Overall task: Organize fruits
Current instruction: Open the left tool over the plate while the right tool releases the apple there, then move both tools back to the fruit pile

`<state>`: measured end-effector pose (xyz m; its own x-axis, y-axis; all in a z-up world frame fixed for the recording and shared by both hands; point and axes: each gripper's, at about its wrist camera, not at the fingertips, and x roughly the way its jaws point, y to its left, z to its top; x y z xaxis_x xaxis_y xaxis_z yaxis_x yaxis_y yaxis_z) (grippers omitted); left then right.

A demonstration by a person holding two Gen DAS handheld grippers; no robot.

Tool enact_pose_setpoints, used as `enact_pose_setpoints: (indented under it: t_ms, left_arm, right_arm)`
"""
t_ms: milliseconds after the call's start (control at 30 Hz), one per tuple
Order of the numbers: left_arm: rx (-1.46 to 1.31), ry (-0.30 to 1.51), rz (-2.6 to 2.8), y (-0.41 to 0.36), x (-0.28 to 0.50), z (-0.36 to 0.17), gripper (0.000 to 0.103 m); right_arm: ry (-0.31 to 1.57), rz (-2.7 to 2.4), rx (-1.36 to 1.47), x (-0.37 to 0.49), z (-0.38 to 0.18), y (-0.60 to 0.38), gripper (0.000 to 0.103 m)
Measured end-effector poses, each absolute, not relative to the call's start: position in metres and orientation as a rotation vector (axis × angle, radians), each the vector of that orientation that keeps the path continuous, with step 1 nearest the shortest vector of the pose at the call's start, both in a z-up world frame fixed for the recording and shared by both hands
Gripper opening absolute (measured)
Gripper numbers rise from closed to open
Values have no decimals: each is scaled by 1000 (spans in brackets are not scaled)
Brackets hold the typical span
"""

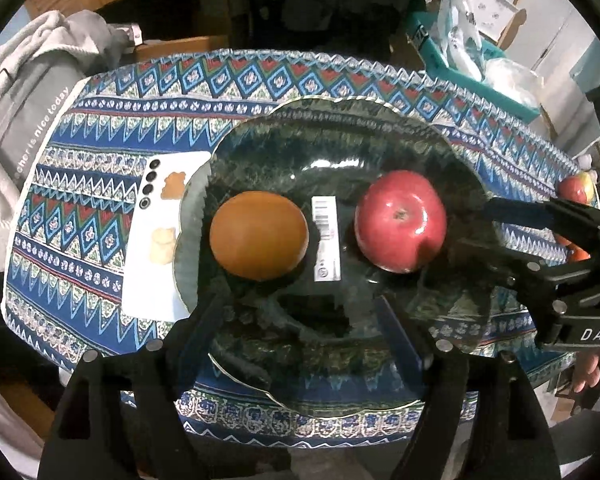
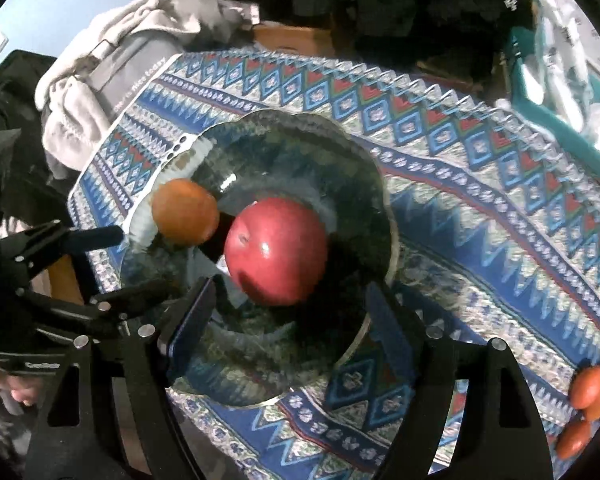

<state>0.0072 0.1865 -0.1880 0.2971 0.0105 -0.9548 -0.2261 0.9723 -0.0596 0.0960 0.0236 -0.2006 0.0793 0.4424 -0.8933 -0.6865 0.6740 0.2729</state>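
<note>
The phone (image 1: 156,236) slips partly under the glass plate (image 1: 340,120), and orange fruits (image 2: 592,396) are cut off at the edge.

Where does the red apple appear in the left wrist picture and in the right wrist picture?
Left wrist view: the red apple sits right of centre in the glass plate, to the right of the orange fruit.
Right wrist view: the red apple is near the centre, in the plate.
Shared landmark: the orange fruit lies left of the apple in both views.
</note>
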Motion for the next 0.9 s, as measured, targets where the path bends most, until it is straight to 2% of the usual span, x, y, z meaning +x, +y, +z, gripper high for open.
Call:
enact_pose_setpoints:
  t_ms: [500,900]
  left_arm:
    - [-176,1177,97,151,11,-154,80]
    - [-106,1125,-14,88,22,-129,80]
  right_arm:
    - [1133,747,-206,92,-156,-34,80]
    - [1093,532,-165,100,-124,-119,80]
